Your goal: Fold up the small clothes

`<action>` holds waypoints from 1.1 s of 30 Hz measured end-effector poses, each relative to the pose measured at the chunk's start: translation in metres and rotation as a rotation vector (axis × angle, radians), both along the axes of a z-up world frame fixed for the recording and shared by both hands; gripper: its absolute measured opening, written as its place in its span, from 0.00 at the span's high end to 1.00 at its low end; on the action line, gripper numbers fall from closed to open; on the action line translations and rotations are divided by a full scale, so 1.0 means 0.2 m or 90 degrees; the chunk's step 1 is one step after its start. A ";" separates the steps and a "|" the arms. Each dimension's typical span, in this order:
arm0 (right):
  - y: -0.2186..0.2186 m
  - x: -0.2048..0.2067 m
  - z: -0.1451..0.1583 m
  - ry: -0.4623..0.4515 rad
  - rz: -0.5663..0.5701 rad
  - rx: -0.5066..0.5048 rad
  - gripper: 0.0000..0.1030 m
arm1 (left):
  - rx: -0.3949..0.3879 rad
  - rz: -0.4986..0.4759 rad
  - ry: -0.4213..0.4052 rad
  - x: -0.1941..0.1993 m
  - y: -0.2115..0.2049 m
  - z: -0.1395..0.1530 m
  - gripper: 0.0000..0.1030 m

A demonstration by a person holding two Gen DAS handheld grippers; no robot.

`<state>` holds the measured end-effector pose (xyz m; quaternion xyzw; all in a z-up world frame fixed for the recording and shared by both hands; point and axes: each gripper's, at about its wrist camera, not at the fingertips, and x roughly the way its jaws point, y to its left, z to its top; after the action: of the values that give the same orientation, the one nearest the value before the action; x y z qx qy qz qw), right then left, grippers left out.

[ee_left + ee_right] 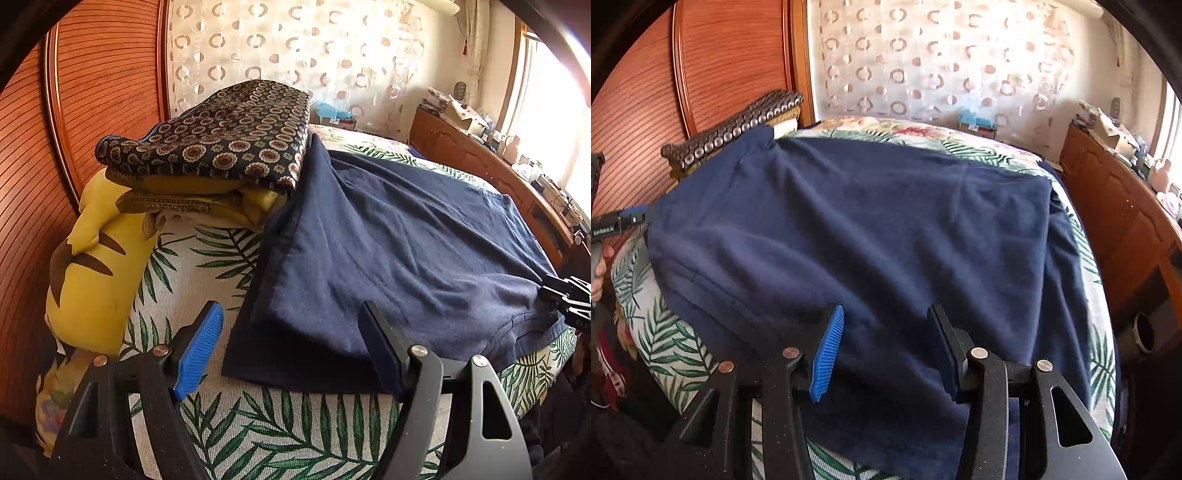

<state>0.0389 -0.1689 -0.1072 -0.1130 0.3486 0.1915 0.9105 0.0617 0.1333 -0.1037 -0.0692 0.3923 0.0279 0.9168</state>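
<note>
I have both tools at the near edge of the navy garment (871, 229), which lies spread across the leaf-print bedspread (207, 273), filling the space ahead of the right gripper and running from in front of the left gripper off to its right. My left gripper (291, 332) stands wide open with nothing between its jaws: its right finger sits over the garment's near left corner, where a folded flap overlaps a darker underlayer, and its left finger is out over bare bedspread. My right gripper (886, 332) is also wide open and empty, both fingers above the cloth near the front hem. My judgement is that the step in hand is taking hold of this near edge for a fold away from me. To do it well I would lower each tool until 1 finger slips under the hem, close on all layers at once, and lift both sides evenly so the flap on the left does not slide loose. Counting: 1 navy garment, 2 grippers, 1 patterned dark cushion (221, 136) ahead and left of the left gripper, stacked on yellow bedding, 1 yellow plush toy (92, 273) further left, and 1 wooden dresser (1115, 221) far right.
</note>
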 end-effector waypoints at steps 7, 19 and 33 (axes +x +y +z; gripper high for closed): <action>-0.02 0.05 -0.04 0.015 -0.002 0.003 0.51 | -0.007 0.008 0.014 0.00 0.03 -0.04 0.26; -0.06 -0.05 -0.14 -0.034 -0.014 0.030 0.46 | -0.028 0.003 0.031 0.03 0.04 -0.10 0.26; -0.08 -0.06 -0.12 -0.034 -0.005 0.021 0.43 | -0.057 -0.062 0.024 0.03 -0.02 -0.09 0.90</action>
<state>0.0267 -0.1843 -0.1302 -0.1015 0.3216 0.1905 0.9220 0.0683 0.1293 -0.1221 -0.0901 0.4131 -0.0332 0.9056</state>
